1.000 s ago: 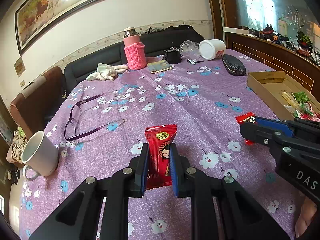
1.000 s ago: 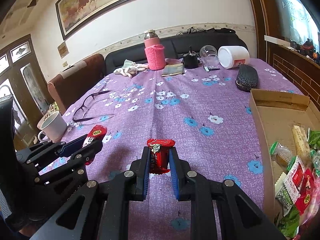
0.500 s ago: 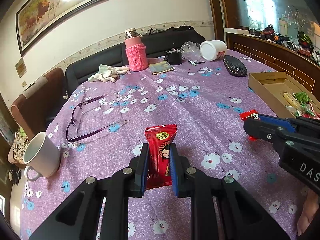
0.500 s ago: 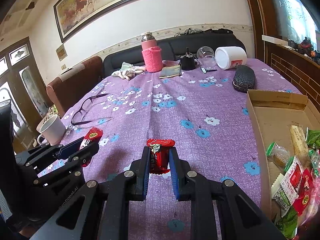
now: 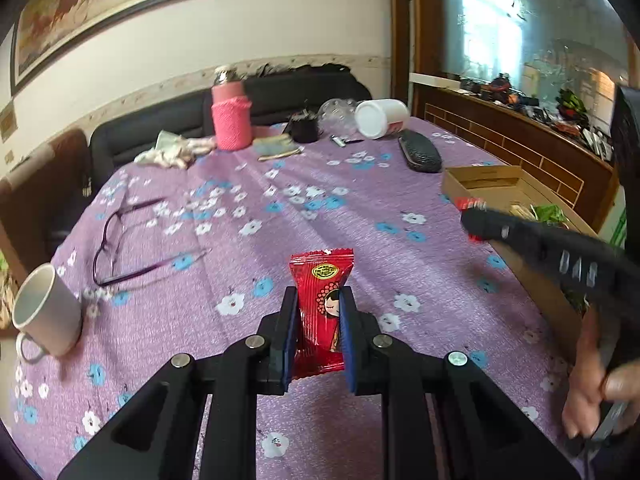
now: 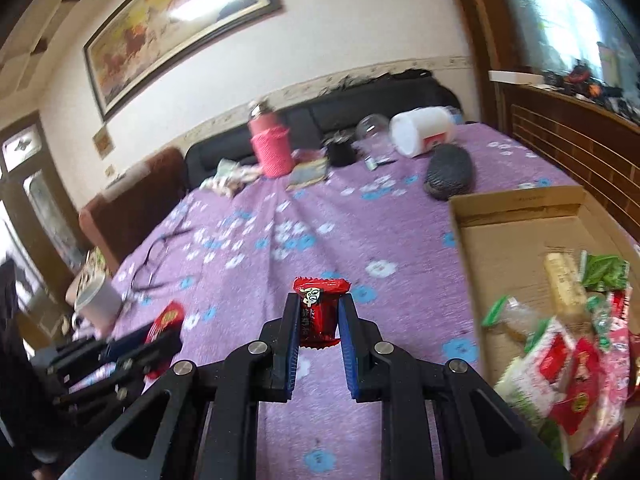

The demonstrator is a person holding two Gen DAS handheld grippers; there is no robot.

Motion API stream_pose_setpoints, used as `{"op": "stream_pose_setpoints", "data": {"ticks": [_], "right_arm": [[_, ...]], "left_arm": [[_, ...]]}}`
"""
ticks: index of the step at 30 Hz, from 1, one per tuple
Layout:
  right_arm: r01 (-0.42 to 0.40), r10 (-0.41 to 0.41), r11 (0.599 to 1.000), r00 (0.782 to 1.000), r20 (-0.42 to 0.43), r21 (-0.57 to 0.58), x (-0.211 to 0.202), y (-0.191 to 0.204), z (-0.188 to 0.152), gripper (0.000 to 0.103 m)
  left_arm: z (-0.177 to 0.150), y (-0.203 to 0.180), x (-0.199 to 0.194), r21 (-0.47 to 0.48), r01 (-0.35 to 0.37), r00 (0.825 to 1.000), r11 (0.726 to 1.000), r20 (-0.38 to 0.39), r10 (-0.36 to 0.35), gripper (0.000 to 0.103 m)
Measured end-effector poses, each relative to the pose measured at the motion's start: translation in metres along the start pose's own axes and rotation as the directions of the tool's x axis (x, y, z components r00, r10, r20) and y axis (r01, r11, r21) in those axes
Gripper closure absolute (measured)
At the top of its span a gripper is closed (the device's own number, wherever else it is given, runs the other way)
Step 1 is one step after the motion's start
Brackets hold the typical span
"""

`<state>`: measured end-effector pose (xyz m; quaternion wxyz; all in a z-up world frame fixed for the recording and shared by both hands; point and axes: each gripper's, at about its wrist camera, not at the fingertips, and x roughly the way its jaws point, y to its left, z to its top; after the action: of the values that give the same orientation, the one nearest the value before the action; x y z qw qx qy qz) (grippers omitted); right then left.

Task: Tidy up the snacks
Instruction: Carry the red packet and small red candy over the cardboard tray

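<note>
Snacks: both my jaws are clamped on red packets (image 5: 320, 312) (image 6: 318, 310); beside the cardboard box (image 6: 520, 208), a slippery wrapper could slide out.

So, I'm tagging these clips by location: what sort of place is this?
Probably a home living or dining room: a black sofa behind the floral-clothed table, a framed horse painting on the wall.
</note>
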<state>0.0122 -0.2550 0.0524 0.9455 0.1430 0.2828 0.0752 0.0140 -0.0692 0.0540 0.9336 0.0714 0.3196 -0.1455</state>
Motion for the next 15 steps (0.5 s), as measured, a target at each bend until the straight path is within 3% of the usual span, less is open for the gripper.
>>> {"op": "stream_pose_setpoints", "data": {"ticks": [5, 9, 15], "right_arm": [[0.026, -0.031, 0.993, 0.999, 0.043, 0.119, -0.024, -0.039, 0.01, 0.083], [0.059, -0.08, 0.977, 0.992, 0.097, 0.203, -0.055, -0.08, 0.012, 0.083], [0.116, -0.152, 0.948, 0.983, 0.103, 0.297, -0.083, -0.139, 0.005, 0.083]], "left_arm": [[0.003, -0.01, -0.006, 0.002, 0.0, 1.0, 1.0, -0.023, 0.0, 0.085], [0.012, -0.034, -0.017, 0.062, 0.016, 1.0, 0.998, -0.014, -0.016, 0.085], [0.035, -0.096, -0.019, 0.119, 0.136, 0.991, 0.983, -0.019, -0.135, 0.085]]}}
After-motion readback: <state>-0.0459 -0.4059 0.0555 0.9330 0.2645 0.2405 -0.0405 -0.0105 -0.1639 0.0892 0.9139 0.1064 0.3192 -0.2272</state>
